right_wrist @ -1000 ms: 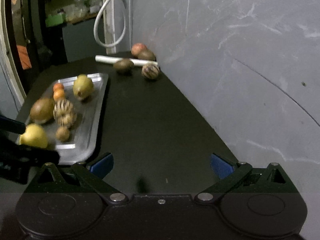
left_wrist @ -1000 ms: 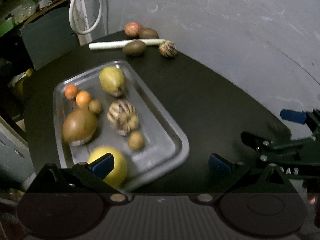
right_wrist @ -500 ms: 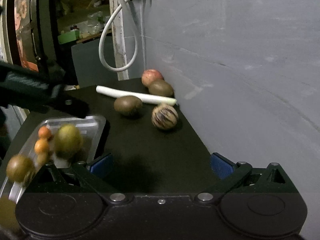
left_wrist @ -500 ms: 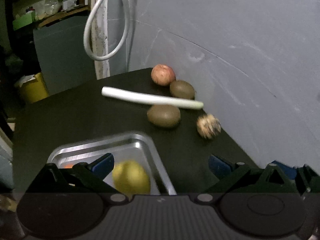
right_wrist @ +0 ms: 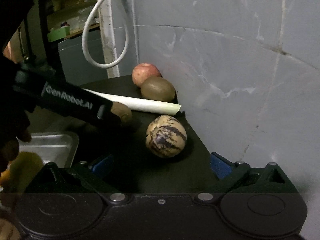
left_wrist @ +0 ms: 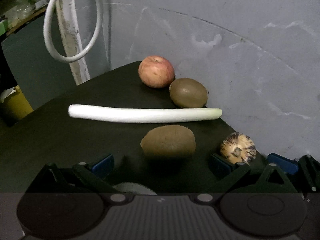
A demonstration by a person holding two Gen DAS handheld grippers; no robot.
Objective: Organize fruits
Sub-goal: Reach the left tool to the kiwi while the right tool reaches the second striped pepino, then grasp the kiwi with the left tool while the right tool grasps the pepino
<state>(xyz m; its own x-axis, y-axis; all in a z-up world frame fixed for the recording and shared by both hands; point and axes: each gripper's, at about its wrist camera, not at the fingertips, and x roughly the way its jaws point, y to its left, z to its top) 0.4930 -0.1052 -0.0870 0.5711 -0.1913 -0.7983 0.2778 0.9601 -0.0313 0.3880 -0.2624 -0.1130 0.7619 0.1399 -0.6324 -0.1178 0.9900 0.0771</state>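
Note:
On the dark table by the grey wall lie a red apple (left_wrist: 156,74) (right_wrist: 146,74), a kiwi (left_wrist: 188,93) (right_wrist: 158,90) touching it, and a white leek stalk (left_wrist: 144,114) (right_wrist: 154,105). A second kiwi (left_wrist: 168,141) sits just ahead of my left gripper (left_wrist: 160,164), centred between its open fingers. The left gripper's body (right_wrist: 70,102) half hides that kiwi (right_wrist: 123,112) in the right wrist view. A striped tan fruit (right_wrist: 166,136) (left_wrist: 238,148) lies just ahead of my right gripper (right_wrist: 161,166). Its jaws are closing, wide apart, and the pads are clear of the fruit.
The metal tray (right_wrist: 52,146) stands at the left, with a blurred yellow fruit (right_wrist: 26,164) in front of it. A grey wall (right_wrist: 240,80) runs close along the table's right edge. A white cable loop (left_wrist: 60,30) hangs at the back. A hand (right_wrist: 12,140) holds the left gripper.
Both grippers have moved from over the tray toward the fruits at the far corner. The tray has left the left wrist view. The kiwi and the striped fruit now loom close to the fingertips.

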